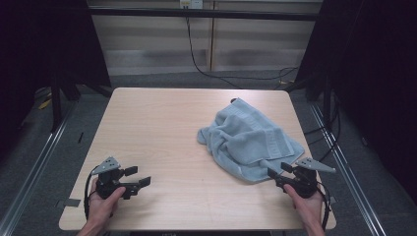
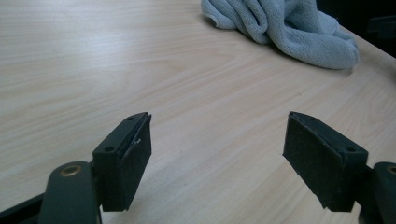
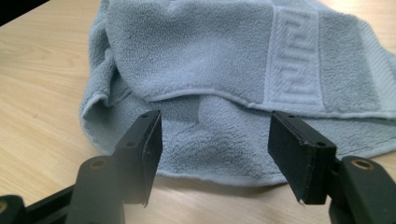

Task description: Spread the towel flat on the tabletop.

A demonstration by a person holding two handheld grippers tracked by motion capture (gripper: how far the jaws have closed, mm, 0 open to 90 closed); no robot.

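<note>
- Counter (image 1: 162, 128) of pale wood grain carries the work; its left half lies bare, with one crumpled towel on its right half.
- Left claw (image 1: 138, 177) hangs low over the near left part of the counter, held in the person's left hand (image 1: 104, 201). Its jaws stand wide apart with nothing between them; in the left gripper view (image 2: 217, 154) bare wood shows through the gap, and the towel (image 2: 285, 28) lies well apart, up toward the far right.
- Light blue terry towel (image 1: 251, 140) lies in a loose, bunched heap on the right half of the counter, folded over itself, with a woven key-pattern band (image 3: 292, 51) across one layer. Its near edge reaches toward the near right corner.
- Right claw (image 1: 271, 169) sits at that near edge, held in the person's right hand (image 1: 307, 204). In the right gripper view (image 3: 215, 158) its jaws are spread wide, framing the lower layer's hem, and the pads do not press on the cloth; nothing is gripped yet.
- Step in hand, as I judge it: the approach to a first grasp, the right side lined up on the towel's near hem and the left side waiting.
- Next move probably calls for easing the right claw forward so the hem lies between the pads, closing on one layer rather than the whole bunch, and bringing the left claw across to a second edge to spread the cloth.
</note>
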